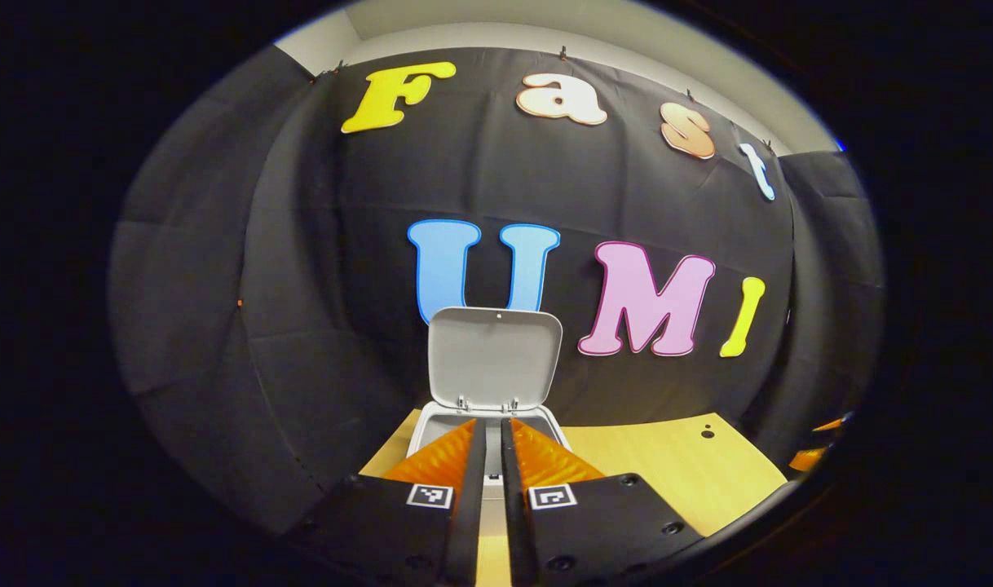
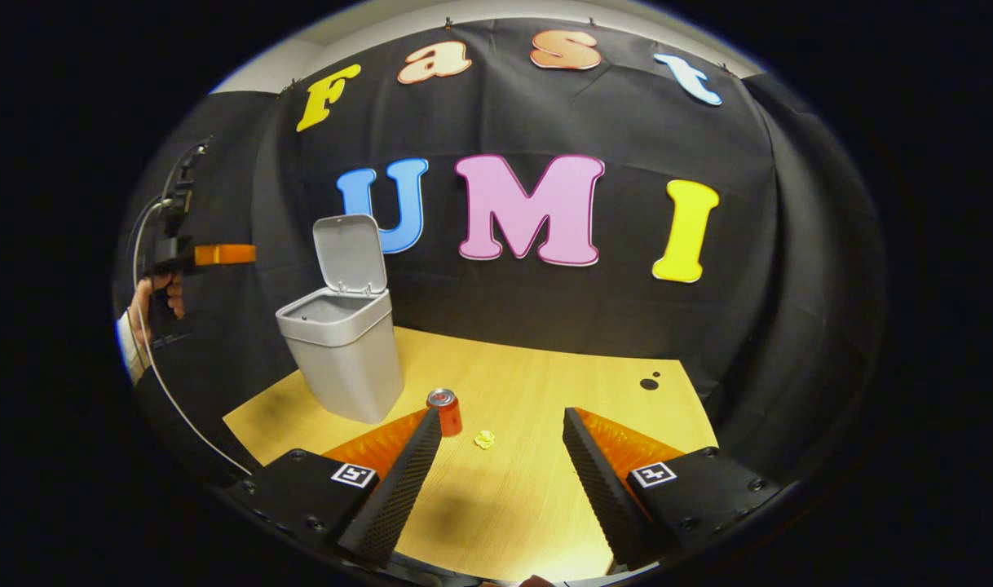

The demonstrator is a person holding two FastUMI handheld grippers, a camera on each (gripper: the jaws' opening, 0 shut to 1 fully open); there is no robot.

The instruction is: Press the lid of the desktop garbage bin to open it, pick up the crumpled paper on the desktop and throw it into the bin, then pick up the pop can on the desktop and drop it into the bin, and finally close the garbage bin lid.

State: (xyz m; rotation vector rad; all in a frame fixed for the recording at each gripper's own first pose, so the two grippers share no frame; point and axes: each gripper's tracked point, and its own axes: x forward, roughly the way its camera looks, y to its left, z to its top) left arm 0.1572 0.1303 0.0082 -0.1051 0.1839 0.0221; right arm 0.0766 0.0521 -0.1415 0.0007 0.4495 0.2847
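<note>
The right gripper (image 2: 502,428) gapes above the crumpled paper (image 2: 484,439); the left gripper (image 1: 493,432), pinched empty, faces the bin (image 1: 488,420).

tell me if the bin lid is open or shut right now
Open. The grey plastic desktop bin's hinged lid stands upright behind the rim, leaving the mouth uncovered; the left gripper view also shows the lid raised.

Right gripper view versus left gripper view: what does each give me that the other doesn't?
Right gripper view: the pop can, the crumpled paper beside it, its open right hand-held gripper, and the left hand-held gripper off beside the bin. Left gripper view: its own closed fingers, close to the bin. Shared: the bin, lid up, and the table.
</note>
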